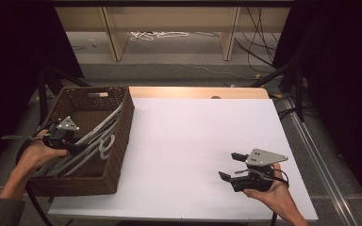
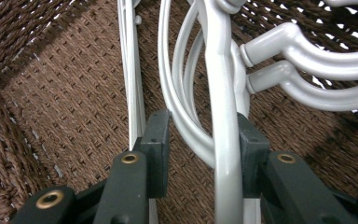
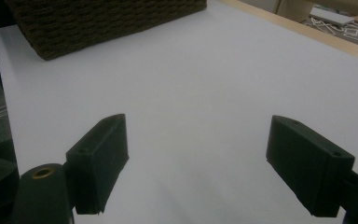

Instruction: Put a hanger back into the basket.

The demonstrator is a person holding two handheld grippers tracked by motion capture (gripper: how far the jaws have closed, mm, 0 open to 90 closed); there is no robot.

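Releasing hangers (image 2: 223, 116) into the basket (image 1: 122, 141) at nine o'clock: your left gripper (image 2: 198, 140) is standing part-open around one hanger, pads off it. Your right gripper (image 3: 214, 158) is idling wide, empty, at four o'clock. Withdrawal is remaining.

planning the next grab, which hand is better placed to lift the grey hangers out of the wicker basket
Left. The left gripper is already down in the brown woven wicker basket, its jaws standing on either side of the grey metal hangers. The right gripper rests open over the bare white table top, well away from the basket.
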